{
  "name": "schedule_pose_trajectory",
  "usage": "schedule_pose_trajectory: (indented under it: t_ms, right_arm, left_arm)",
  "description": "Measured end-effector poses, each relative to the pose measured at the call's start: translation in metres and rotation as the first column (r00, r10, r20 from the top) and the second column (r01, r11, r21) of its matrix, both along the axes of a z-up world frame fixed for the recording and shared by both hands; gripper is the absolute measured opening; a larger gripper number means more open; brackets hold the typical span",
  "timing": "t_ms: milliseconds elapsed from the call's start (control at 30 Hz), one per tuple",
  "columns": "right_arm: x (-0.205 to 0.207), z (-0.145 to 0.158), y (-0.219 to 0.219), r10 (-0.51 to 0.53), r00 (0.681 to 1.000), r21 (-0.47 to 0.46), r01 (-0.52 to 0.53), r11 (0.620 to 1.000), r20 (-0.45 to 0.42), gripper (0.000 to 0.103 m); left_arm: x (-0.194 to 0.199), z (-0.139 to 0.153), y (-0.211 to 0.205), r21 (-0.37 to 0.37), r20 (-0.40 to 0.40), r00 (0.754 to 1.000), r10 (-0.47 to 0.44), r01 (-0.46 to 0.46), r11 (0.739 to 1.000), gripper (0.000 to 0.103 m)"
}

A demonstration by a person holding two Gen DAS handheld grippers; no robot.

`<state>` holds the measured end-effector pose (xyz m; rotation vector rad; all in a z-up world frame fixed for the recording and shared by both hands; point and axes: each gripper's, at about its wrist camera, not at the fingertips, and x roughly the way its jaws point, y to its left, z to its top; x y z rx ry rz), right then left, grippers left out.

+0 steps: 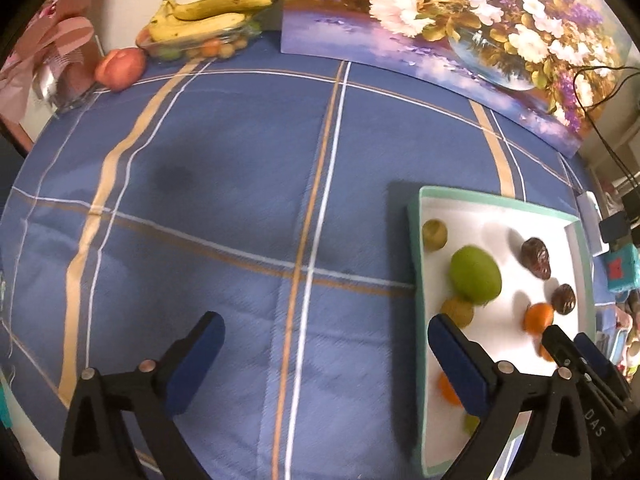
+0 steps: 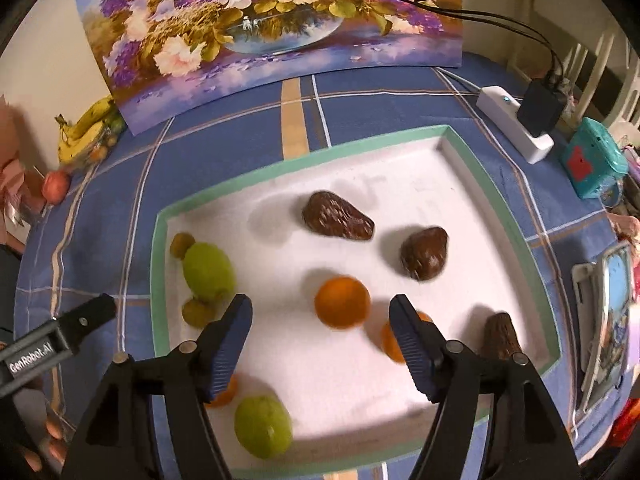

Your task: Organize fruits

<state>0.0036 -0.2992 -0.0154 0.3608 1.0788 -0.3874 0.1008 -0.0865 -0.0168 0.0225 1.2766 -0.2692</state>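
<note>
Both the left gripper and right gripper are held wide open and empty, the right above an orange, possibly a tangerine, in the green-rimmed tray.

My left gripper: black angular plastic arms, dark blue ribbed pads, silver pivot screws. My right gripper: matching black frame, blue ribbed pads, silver rivets. "GenRobot.AI" is lettered white along the left unit's side; my bare fingertips show below it
</note>
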Motion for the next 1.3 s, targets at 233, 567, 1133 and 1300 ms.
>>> schedule_pose_trajectory:
  t_ms: [233,567,1133,1300]
  right_arm:
    - [-0.023,0.003,0.020,0.029,1.000,-0.043,-0.029,0.999,0.006,0.088]
    - [-0.049,0.012,0.049,0.080,0.996,-0.111,-0.077,0.991,0.027,0.090]
    - [-0.086,0.024,0.073,0.110,0.992,-0.160,-0.098,0.982,0.066,0.090]
    - [-0.089,0.026,0.075,0.114,0.991,-0.163,-0.100,0.982,0.076,0.090]
  left_arm:
    - [-0.029,0.005,0.019,0.036,0.020,1.000,0.017,-0.017,0.999,0.103]
    - [-0.062,0.024,0.039,0.045,0.096,0.995,-0.004,0.000,0.999,0.103]
    - [-0.100,0.047,0.046,0.135,0.193,0.975,-0.106,0.081,0.988,0.103]
    - [-0.104,0.050,0.043,0.180,0.204,0.974,-0.102,0.065,0.981,0.103]
